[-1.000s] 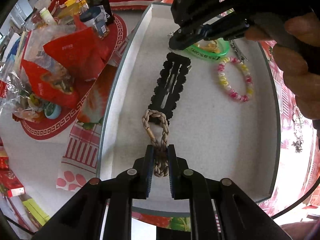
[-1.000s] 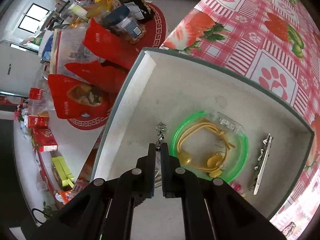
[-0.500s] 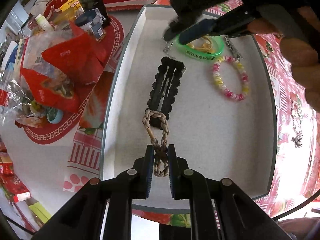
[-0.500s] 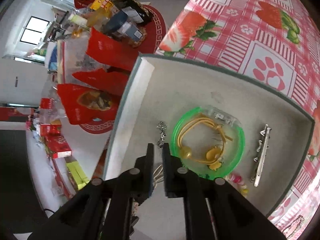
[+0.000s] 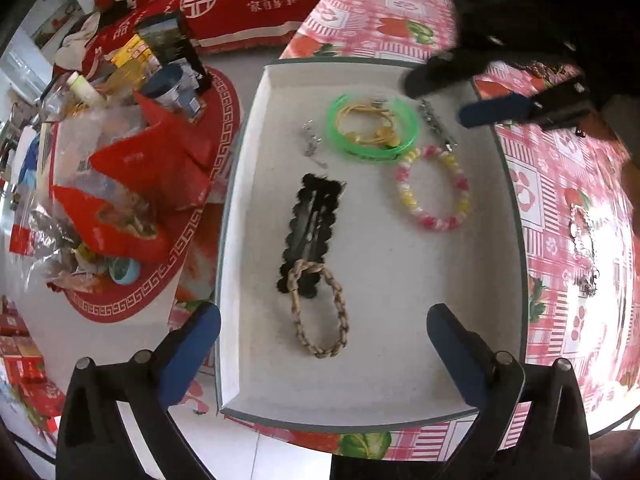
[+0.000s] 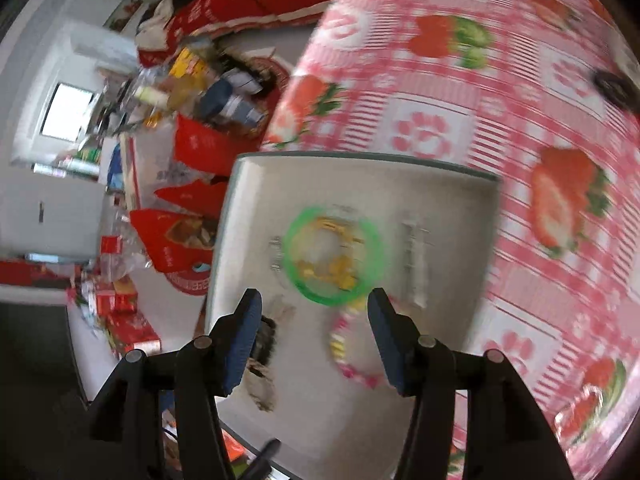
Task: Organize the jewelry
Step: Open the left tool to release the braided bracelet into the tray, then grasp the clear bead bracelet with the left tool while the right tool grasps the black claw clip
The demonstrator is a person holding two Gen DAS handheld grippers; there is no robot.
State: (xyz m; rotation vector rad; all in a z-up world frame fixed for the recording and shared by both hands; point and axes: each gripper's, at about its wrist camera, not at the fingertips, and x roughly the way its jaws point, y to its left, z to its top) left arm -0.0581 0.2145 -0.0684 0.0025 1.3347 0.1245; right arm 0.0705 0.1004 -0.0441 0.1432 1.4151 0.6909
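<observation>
A white tray [image 5: 240,208] holds the jewelry. A tan braided bracelet [image 5: 320,312] lies flat, its top end over a black scalloped hair clip [image 5: 312,220]. My left gripper [image 5: 322,320] hangs above it, jaws opening wide, touching nothing. Farther back lie a green bangle [image 5: 372,128] around a yellow hair tie, a pink-yellow bead bracelet [image 5: 434,194], a silver chain [image 5: 310,140] and a silver clip [image 5: 436,124]. My right gripper [image 6: 314,308] is over the tray's far right corner, jaws opening with nothing between them. Its view is blurred and shows the bangle [image 6: 334,256] and bead bracelet [image 6: 348,348].
The tray sits on a pink strawberry tablecloth [image 5: 560,168]. More jewelry [image 5: 584,248] lies on the cloth to the right. Left of the table, red bags and bottles [image 5: 132,168] crowd a red mat. A dark round item [image 6: 612,88] lies far back on the cloth.
My left gripper let go of the braided bracelet, spread wide and rose. My right gripper released the silver chain, opened and swung right, away from the bangle.
</observation>
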